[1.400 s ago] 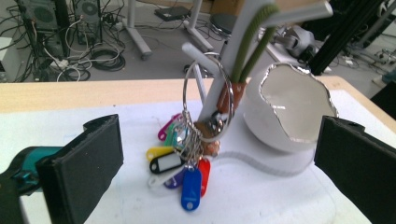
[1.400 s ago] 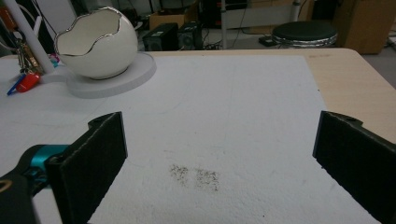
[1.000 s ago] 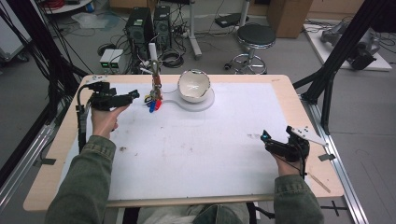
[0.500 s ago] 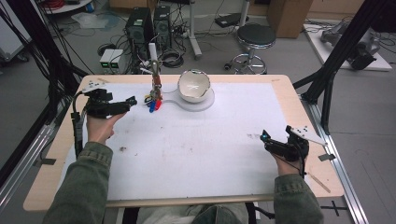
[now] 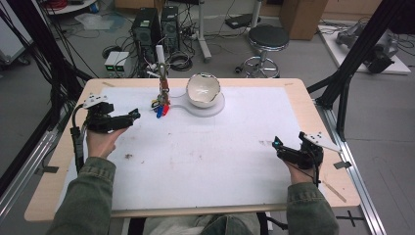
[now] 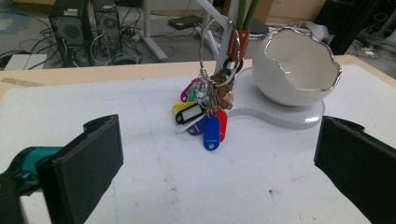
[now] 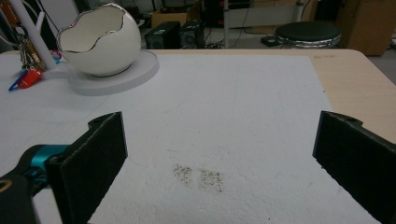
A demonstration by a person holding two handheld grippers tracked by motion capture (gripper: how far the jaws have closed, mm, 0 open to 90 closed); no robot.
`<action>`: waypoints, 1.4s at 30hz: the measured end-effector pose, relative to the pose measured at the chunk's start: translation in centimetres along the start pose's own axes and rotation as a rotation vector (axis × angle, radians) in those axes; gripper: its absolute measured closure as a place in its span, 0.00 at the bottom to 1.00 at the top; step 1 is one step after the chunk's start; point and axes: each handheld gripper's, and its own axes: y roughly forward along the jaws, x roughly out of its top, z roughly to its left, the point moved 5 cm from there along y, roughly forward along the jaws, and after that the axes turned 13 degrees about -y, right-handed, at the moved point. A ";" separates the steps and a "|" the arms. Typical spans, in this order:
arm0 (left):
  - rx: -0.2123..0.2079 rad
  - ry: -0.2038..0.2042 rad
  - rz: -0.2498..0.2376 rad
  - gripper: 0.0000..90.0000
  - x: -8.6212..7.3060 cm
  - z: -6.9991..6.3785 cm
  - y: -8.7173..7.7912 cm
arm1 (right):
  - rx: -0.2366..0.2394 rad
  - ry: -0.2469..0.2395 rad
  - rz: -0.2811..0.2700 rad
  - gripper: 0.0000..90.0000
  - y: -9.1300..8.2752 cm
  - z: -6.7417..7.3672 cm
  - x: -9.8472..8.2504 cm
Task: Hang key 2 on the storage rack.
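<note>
Keys [image 6: 205, 112] on their ring hang from the white stand [image 5: 160, 63] at the far side of the table [image 5: 205, 156], just left of the egg-shaped bowl [image 5: 203, 90], well apart from both your grippers. Over the last second your left gripper [image 5: 132, 116] has swung from pointing at the bunch to sitting nearer you and lower, jaws spread wide and empty, while your right gripper [image 5: 276, 144] rests at the near right, also released, so I judge no grasp has begun. The bunch hangs with its long axis vertical, ring on top and tags pointing down at the mat, blue and red tags [image 6: 215, 128] lowest.
</note>
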 end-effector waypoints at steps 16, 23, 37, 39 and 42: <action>-0.004 0.016 0.015 0.02 -2.7 1.2 -1.4 | -0.013 -0.001 0.003 0.02 0.1 0.0 -0.1; 0.008 -0.014 0.007 0.02 -4.0 2.4 -2.1 | -0.014 -0.006 0.009 0.02 0.2 0.1 -0.1; 0.028 -0.026 -0.007 0.02 -6.0 3.4 -3.4 | -0.020 0.002 0.014 0.02 0.3 0.0 -0.2; 0.031 -0.028 -0.010 0.02 -6.3 3.5 -3.6 | -0.016 0.001 0.015 0.02 0.3 0.1 -0.2; 0.036 -0.041 -0.016 0.02 -6.4 3.7 -3.8 | -0.012 -0.004 0.018 0.02 0.4 0.2 -0.3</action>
